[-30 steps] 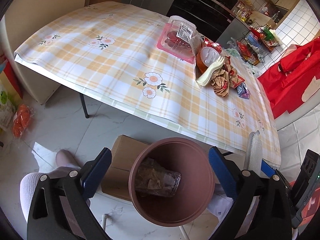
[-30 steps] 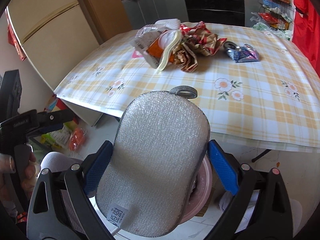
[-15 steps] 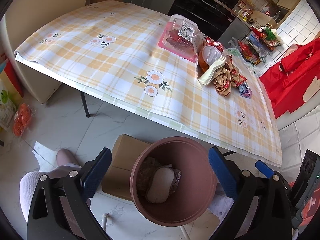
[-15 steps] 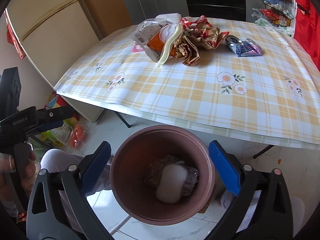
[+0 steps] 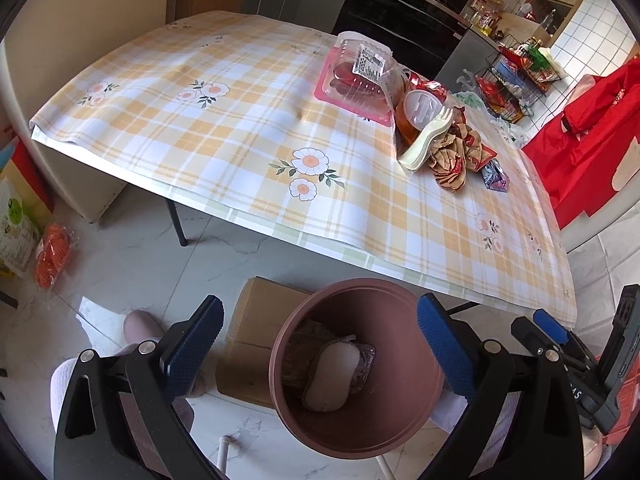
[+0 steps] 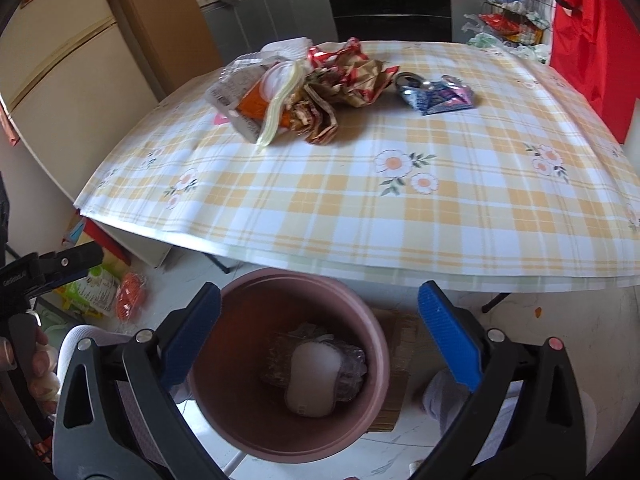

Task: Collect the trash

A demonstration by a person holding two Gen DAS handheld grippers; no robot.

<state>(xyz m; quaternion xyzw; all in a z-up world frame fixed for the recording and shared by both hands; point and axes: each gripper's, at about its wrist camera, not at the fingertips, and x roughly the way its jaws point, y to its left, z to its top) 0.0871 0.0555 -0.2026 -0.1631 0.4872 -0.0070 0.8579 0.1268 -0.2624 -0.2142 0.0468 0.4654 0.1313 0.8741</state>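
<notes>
Left gripper [image 5: 318, 346]: the jaws stand wide apart and hold nothing; it hangs above the bin, near the table edge.
Right gripper [image 6: 320, 338]: the jaws are also wide apart and empty; it hangs over the same bin.
Bin [image 6: 372, 392]: a brown round bucket on the floor, in front of the near edge of the table, partly on a flat cardboard [image 5: 256, 332].
Inside the bin: a white padded pouch [image 6: 314, 380] lies on top of a crumpled clear wrapper [image 6: 354, 364], at the bottom.
Table [image 6: 360, 208]: covered with a yellow checked cloth with flowers.
Trash on the table: all of it sits at the far side. A clear plastic box [image 5: 360, 68] with a label, an orange packet with a white lid [image 6: 260, 96], a pale plastic fork [image 5: 426, 142], crumpled brown and red paper [image 6: 348, 76], and a blue foil wrapper [image 6: 438, 94] a little to the right of the pile.
Floor at left: an orange bag [image 5: 54, 248] beside other packets.
</notes>
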